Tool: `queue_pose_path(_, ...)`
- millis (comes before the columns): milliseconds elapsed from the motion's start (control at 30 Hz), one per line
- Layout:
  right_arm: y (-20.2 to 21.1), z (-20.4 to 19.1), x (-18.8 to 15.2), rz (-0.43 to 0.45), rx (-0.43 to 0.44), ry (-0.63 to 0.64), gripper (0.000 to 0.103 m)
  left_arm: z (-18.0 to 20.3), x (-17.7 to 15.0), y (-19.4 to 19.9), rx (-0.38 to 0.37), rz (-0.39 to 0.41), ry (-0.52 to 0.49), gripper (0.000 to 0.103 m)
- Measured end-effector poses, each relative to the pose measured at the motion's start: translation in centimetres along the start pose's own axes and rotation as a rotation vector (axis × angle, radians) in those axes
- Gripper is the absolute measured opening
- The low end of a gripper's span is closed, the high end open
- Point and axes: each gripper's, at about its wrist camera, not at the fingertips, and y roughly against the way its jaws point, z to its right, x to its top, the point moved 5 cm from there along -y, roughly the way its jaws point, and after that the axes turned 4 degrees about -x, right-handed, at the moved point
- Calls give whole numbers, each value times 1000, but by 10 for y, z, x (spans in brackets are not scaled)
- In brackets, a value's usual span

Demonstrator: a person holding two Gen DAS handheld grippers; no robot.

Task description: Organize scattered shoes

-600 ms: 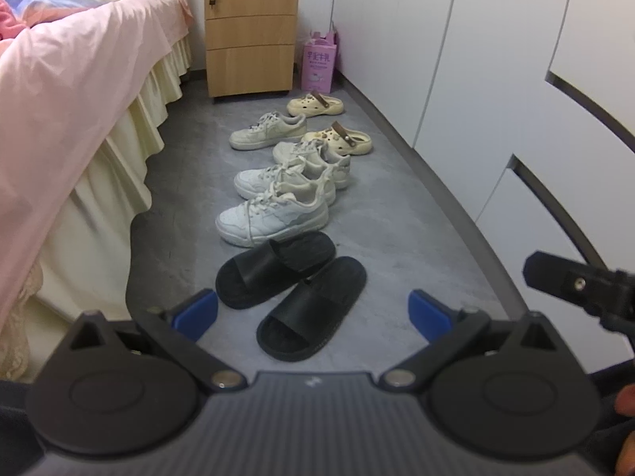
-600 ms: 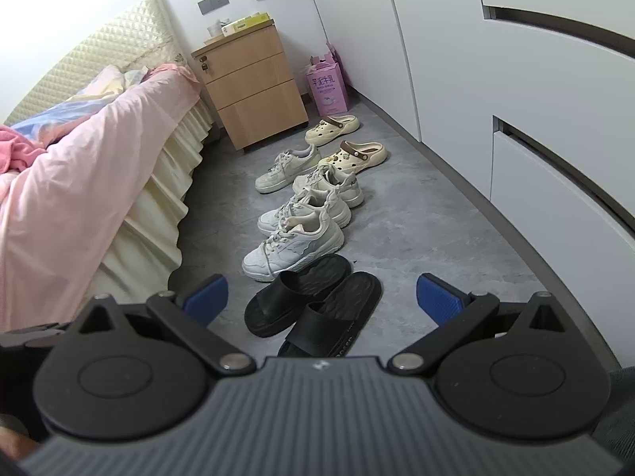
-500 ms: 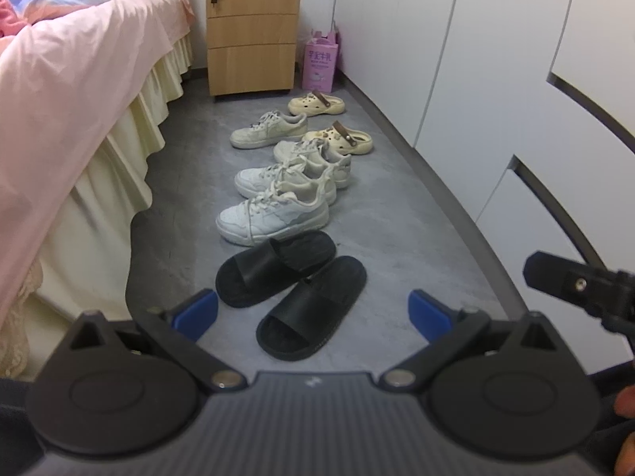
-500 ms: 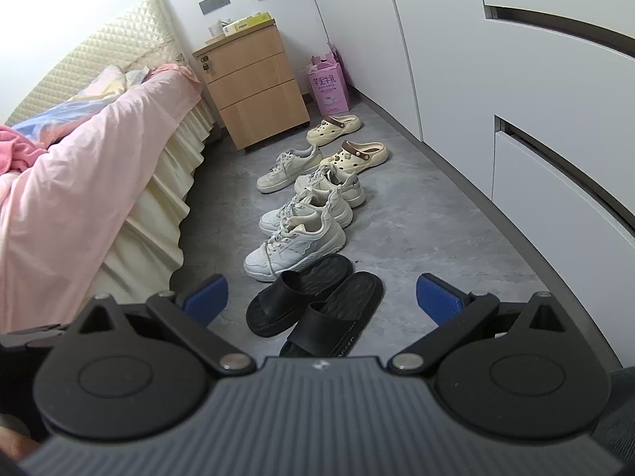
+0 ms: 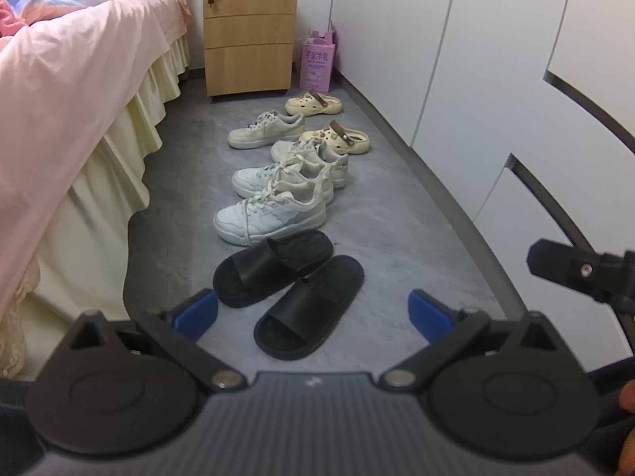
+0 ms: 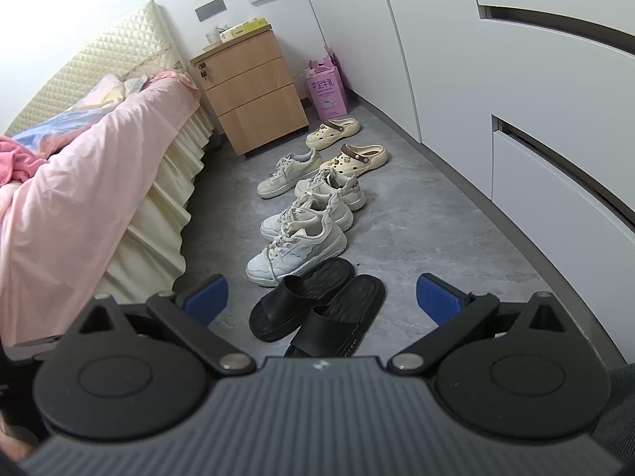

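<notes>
On the floor [image 5: 397, 214] between bed [image 5: 71, 91] and cupboards, stiff bulky sneakers [image 5: 270, 218] are best taken by the heel collar; light, bendy black slides [image 5: 309, 309] by the strap. Left hand-held gripper [image 5: 313, 309] and right hand-held gripper [image 6: 321, 295] are spread wide, empty.

A narrow strip of mottled grey floor [image 5: 397, 214] runs between a bed [image 5: 59, 91], draped in a pink cover over a cream pleated skirt, and a wall of flat white cabinet doors [image 6: 535, 79] with dark recessed grips. At the far end a three-drawer wooden nightstand [image 6: 254, 99] stands against the white wall beside the bed's quilted cream headboard [image 6: 99, 63], a pink carton [image 6: 327, 93] just to its right. Light falls evenly across the room.
</notes>
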Motion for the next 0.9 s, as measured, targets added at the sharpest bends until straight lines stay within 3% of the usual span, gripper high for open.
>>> queue_pose_path(900, 8, -1, -4, -2, 26, -49, 103, -11, -3, 0, -31, -11, 12, 103)
